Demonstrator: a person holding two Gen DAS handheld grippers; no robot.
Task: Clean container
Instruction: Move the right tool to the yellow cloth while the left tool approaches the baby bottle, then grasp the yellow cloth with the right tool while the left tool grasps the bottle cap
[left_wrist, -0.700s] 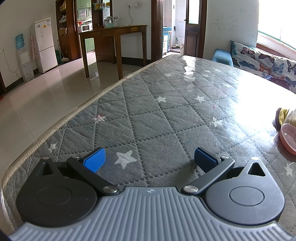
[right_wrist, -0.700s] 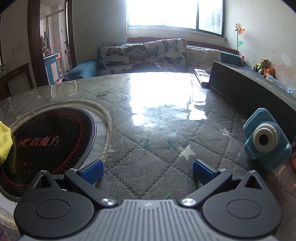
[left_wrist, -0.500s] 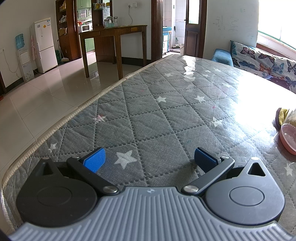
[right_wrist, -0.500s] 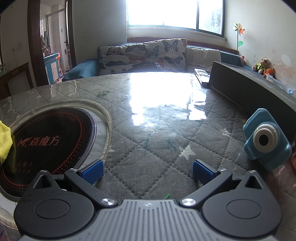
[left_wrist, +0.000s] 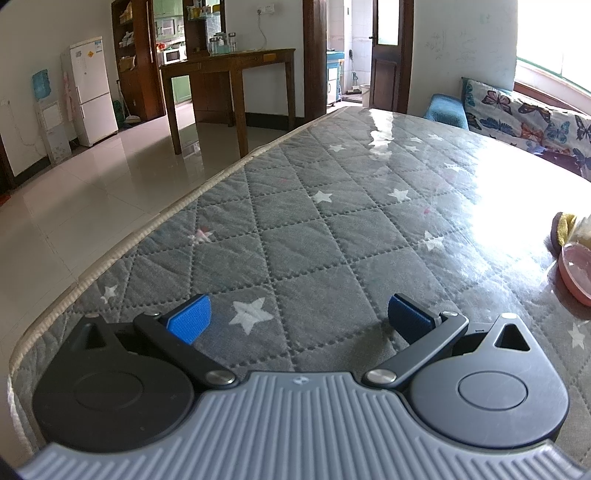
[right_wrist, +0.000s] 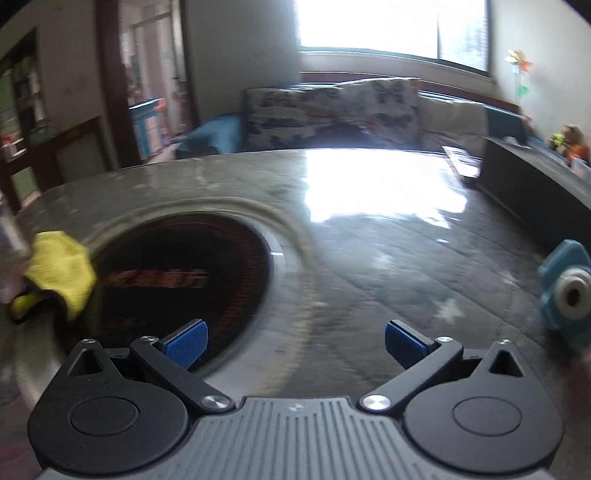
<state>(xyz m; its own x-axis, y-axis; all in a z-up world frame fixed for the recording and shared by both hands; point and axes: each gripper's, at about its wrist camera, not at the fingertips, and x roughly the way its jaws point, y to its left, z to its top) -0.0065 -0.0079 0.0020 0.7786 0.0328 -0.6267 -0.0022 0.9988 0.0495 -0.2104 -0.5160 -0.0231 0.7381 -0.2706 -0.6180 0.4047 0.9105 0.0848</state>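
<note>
Right claw (right_wrist: 293, 343) view blurred; container (left_wrist: 576, 271) cropped.

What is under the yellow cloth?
The yellow cloth lies over the left rim of the round black cooktop set into the table; whatever lies directly beneath it is hidden.

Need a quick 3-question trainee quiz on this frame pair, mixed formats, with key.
1. True or false: the left hand-held gripper holds the yellow crumpled cloth.
2. In the right wrist view, what lies at the right edge of the quilted grey tabletop? A) white mug B) blue toy camera C) red book
3. Fill in: the right hand-held gripper hovers with jaws ____ beside the round black induction cooktop.

Key: 1 false; 2 B; 3 open
</note>
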